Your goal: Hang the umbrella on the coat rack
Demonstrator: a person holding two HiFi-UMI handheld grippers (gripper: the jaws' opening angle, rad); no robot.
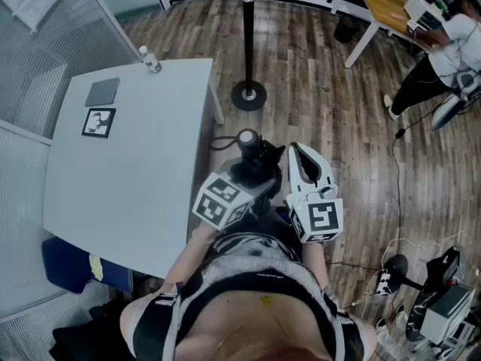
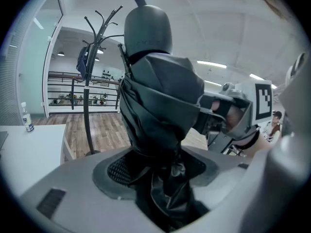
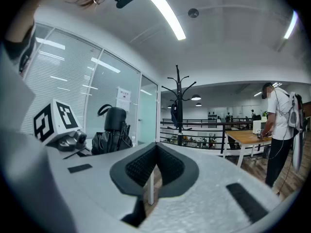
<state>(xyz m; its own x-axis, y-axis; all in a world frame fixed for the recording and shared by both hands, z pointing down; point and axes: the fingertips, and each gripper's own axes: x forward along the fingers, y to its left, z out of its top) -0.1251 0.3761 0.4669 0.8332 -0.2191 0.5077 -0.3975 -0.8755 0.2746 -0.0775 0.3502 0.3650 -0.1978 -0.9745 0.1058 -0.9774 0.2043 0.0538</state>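
A folded black umbrella stands upright between the jaws of my left gripper, which is shut on its fabric. In the left gripper view the umbrella fills the middle, with its rounded handle end on top and the left gripper clamped low on the canopy. The black coat rack stands on the wood floor ahead, seen behind the umbrella and far off, with a dark blue item hung on it. My right gripper floats just right of the umbrella, its jaws shut on nothing.
A white table lies to the left, with a bottle, a grey pad and a marker card on it. A person stands by a wooden desk at far right. Cables and equipment lie at lower right.
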